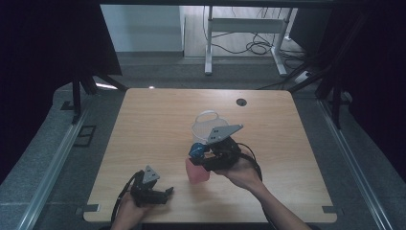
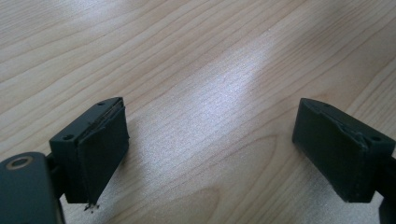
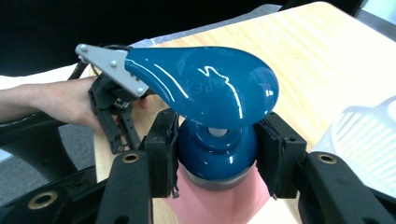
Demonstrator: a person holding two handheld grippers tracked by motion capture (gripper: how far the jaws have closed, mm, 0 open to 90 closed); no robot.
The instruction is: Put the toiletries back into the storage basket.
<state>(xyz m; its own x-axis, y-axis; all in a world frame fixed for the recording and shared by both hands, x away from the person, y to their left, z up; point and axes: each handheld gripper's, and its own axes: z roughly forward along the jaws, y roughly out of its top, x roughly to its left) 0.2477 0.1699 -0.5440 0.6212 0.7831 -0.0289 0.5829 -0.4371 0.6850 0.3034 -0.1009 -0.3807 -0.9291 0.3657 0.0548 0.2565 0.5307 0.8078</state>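
A pink bottle (image 1: 196, 172) with a glossy blue pump head (image 1: 195, 150) is held just above the table's middle front. My right gripper (image 1: 205, 156) is shut on it. In the right gripper view the pads (image 3: 163, 156) press both sides of the blue collar (image 3: 217, 156) under the wide pump head (image 3: 210, 88), with the pink body (image 3: 215, 207) below. My left gripper (image 1: 165, 193) rests low near the front left edge. Its jaws stand wide apart in the left gripper view (image 2: 210, 140), with bare wood between the pads (image 2: 100, 149).
A white plastic basket (image 1: 207, 125) stands on the wooden table (image 1: 153, 124) just behind the right gripper, and appears at the right edge of the right gripper view (image 3: 369, 140). A round cable hole (image 1: 241, 101) sits near the far edge. Dark curtains flank the table.
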